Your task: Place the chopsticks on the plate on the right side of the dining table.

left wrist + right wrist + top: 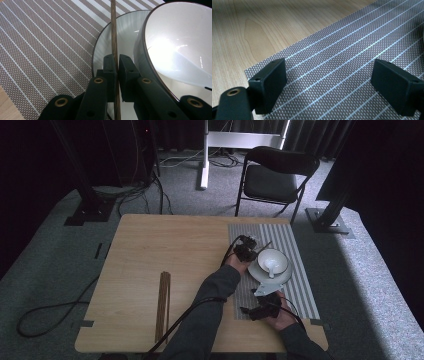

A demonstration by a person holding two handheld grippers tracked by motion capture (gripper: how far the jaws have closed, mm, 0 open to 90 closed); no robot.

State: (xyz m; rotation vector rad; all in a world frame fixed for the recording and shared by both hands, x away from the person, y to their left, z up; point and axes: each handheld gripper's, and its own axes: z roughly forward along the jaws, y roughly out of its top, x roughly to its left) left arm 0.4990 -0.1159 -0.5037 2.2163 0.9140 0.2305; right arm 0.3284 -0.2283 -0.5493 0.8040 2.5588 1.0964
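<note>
Striped mat (295, 265) gives little grip: your left gripper (117, 65) pinches a chopstick (114, 32) against the plate (125, 35); twist and it slips. Your right gripper (329, 87) waits spread.

glossy white glazed bowl (180, 42); thin wooden chopstick (114, 32), grainy; woven striped placemat (45, 50), matt; smooth pale wood table (249, 27).
</note>
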